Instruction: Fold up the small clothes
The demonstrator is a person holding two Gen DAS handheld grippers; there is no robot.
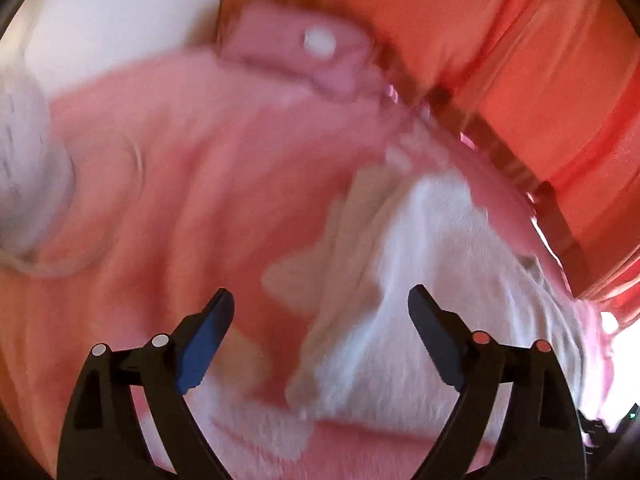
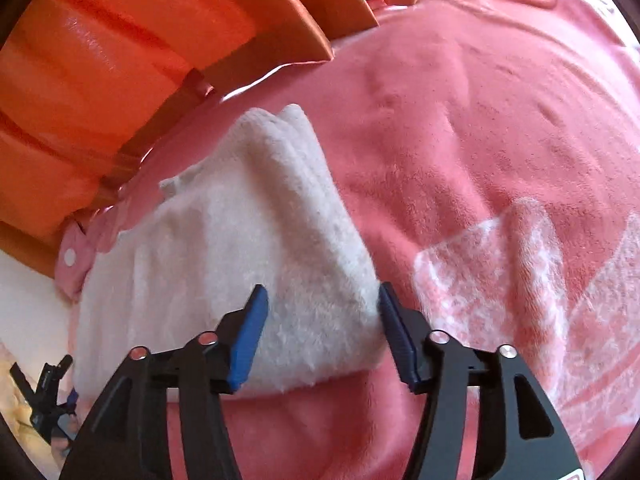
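A folded white fleece garment lies on a pink fleece blanket. My right gripper is open, its blue pads either side of the garment's near right corner, just above it. In the blurred left wrist view the same white garment lies ahead to the right, and my left gripper is open and empty above it and the pink blanket. The left gripper also shows in the right wrist view, at the lower left.
An orange-red surface borders the blanket at the upper left, and shows in the left wrist view at the upper right. A pink tab with a white snap lies at the blanket's far edge. Something white sits at the left.
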